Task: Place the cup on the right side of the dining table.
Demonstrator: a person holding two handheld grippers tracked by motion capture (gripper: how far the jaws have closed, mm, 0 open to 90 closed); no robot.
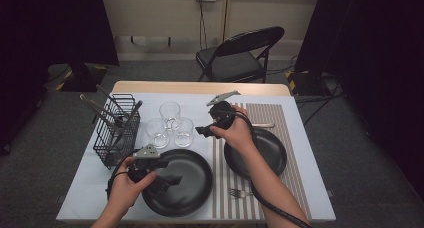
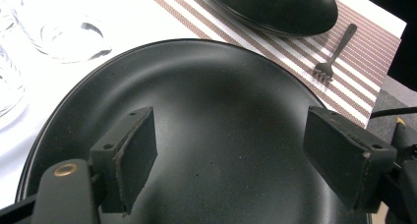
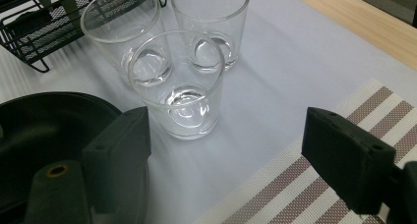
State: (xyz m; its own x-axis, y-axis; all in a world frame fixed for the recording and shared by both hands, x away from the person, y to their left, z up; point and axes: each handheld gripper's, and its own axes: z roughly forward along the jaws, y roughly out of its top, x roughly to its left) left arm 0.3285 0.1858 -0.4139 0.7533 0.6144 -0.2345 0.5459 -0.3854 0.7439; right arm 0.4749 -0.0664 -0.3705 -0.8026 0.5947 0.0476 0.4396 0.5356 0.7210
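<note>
Right gripper (image 3: 223, 150) jaws wide, empty, lined up on the nearest glass (image 3: 182, 86) of three (clustered far-left of centre, right of the wire rack (image 1: 117, 128)). Left gripper (image 2: 231, 150) likewise wide and empty, hovering over the near-left black plate (image 2: 206, 96). Judged step: approach to the glass. Next move: advance, straddle the wall, close gently without knocking its neighbours.

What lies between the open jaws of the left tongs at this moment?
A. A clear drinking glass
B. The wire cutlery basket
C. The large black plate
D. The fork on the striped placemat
C: the left gripper view shows the left tongs open above the large black plate, while the fork lies apart on the striped placemat.
</note>
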